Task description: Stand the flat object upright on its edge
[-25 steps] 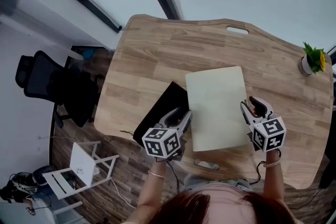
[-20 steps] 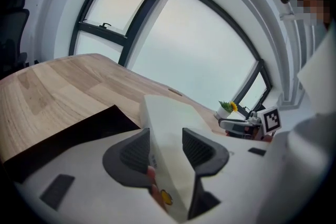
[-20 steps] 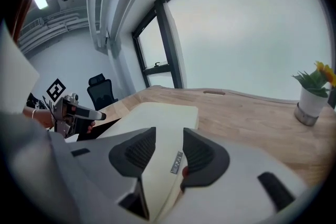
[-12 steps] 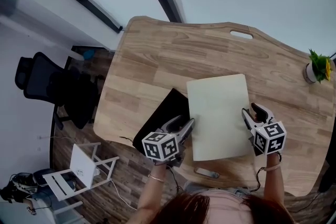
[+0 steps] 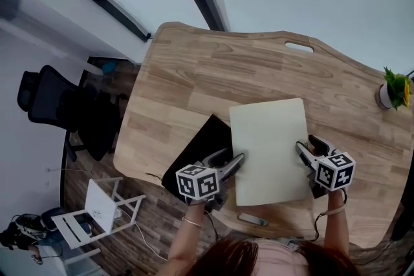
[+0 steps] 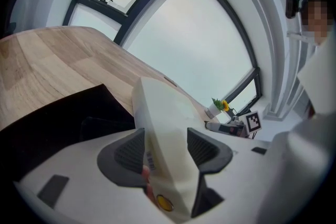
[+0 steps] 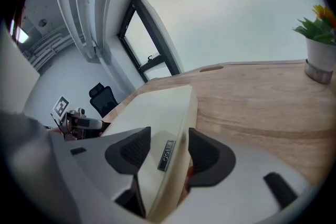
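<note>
In the head view, a black office chair (image 5: 45, 103) stands on the floor at 9 o'clock from the wooden table (image 5: 194, 81). A white stool (image 5: 97, 207) stands off the table's 7 o'clock corner. On the table, a black mat (image 5: 197, 152) lies at an angle, and its right part is covered by the cream flat board (image 5: 268, 148).

The board sits at about 5 o'clock from the table's middle, close to the near edge. From above it looks flat or nearly flat. I cannot tell whether its underside rests fully on the wood.

The left hand-held gripper (image 5: 233, 160) meets the board's long edge at 9 o'clock. Its jaws have just been opening. In the left gripper view the dark ribbed pads (image 6: 128, 150) stand apart on either side of the board's edge, and the board runs away between them without being pressed.

The right hand-held gripper (image 5: 309, 144) is at the opposite long edge, at 3 o'clock. Its jaws have also just been opening. In the right gripper view its pads (image 7: 205, 153) flank the board's edge, wide and slack around it.

A cut-out slot (image 5: 299, 46) shows in the table top at 12 o'clock from the board. A small potted plant (image 5: 396, 88) stands near the table's far right edge, at 2 o'clock from the board and well apart from it.
</note>
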{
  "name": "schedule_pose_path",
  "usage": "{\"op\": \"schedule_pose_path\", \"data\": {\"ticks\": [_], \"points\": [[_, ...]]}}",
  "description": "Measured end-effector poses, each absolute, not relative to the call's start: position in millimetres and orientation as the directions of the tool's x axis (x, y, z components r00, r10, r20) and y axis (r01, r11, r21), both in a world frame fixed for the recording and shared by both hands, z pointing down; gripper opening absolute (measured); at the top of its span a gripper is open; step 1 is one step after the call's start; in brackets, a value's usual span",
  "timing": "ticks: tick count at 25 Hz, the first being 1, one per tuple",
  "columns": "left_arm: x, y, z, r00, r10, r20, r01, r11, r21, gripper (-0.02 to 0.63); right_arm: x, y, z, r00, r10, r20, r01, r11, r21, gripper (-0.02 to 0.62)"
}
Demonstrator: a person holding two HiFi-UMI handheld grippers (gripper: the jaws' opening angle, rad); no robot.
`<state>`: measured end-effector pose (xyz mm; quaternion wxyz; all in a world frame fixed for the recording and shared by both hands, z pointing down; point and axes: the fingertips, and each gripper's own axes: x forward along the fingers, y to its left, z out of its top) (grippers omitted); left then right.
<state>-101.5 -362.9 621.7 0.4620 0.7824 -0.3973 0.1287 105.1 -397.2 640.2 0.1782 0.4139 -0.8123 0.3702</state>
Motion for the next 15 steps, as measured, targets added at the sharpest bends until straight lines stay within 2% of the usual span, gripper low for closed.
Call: {"op": "schedule_pose_path", "data": {"ticks": [15], "points": [[-94.2,-360.9,640.9,0.653,-0.437,0.618,-0.745,-0.223,0.629,0.258,107.8,-396.2,656.3,-0.682,-0.468,0.562,-0.712,0.247,-0.658,0.281]]}}
